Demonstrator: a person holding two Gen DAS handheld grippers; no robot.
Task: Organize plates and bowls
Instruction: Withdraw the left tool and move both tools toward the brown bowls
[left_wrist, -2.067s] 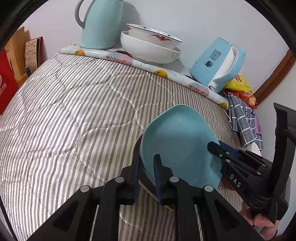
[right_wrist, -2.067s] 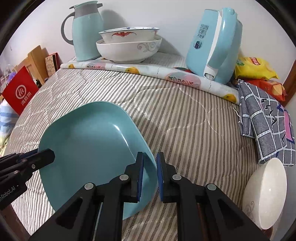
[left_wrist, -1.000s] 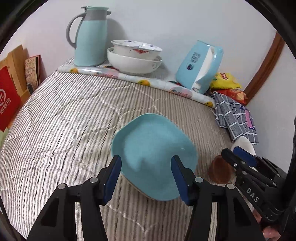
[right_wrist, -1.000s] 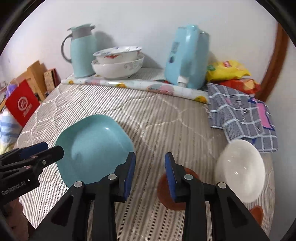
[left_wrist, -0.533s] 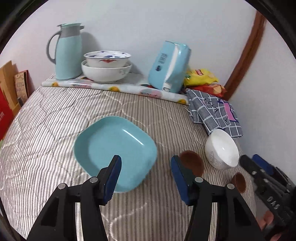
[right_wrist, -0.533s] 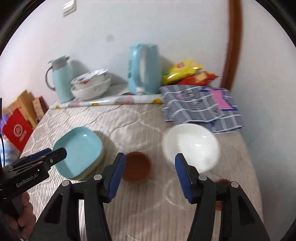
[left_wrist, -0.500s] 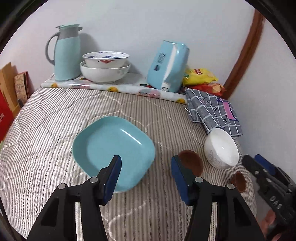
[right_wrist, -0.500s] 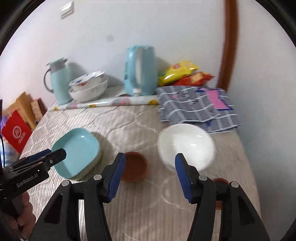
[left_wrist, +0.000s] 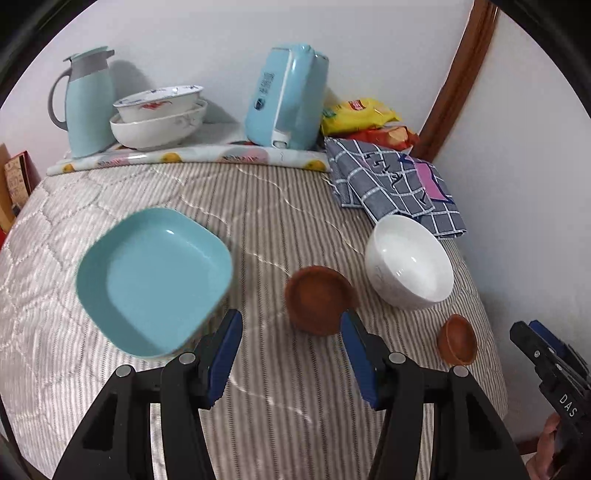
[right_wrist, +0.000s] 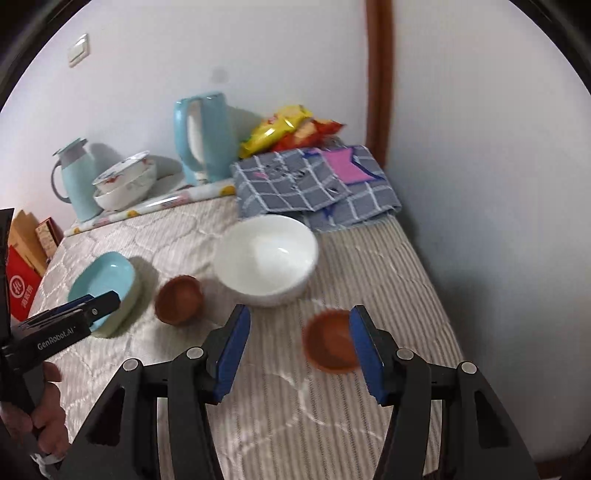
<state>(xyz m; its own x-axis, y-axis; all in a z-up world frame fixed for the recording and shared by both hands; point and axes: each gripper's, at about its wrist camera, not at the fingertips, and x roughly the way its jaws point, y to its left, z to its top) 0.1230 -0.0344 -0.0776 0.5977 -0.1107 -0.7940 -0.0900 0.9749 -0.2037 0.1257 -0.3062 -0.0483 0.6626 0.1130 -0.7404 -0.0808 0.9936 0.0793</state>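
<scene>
A light blue square plate (left_wrist: 153, 278) lies on the striped quilted table cover, also in the right wrist view (right_wrist: 105, 282). A larger brown dish (left_wrist: 319, 299) (right_wrist: 179, 301) sits right of it, then a white bowl (left_wrist: 410, 262) (right_wrist: 266, 256) and a small brown dish (left_wrist: 457, 339) (right_wrist: 332, 345). My left gripper (left_wrist: 291, 354) is open and empty, just short of the larger brown dish. My right gripper (right_wrist: 299, 350) is open and empty, its right finger beside the small brown dish.
Two stacked white bowls (left_wrist: 159, 118), a blue jug (left_wrist: 86, 101) and a blue kettle (left_wrist: 286, 96) stand at the back by the wall. A checked cloth (left_wrist: 393, 184) and snack bags (left_wrist: 360, 116) lie back right. The table edge runs close on the right.
Both grippers let go of the blue plate, opened and drew back. The left view has swung right toward the brown dish; the right gripper has moved right over the small brown dish.
</scene>
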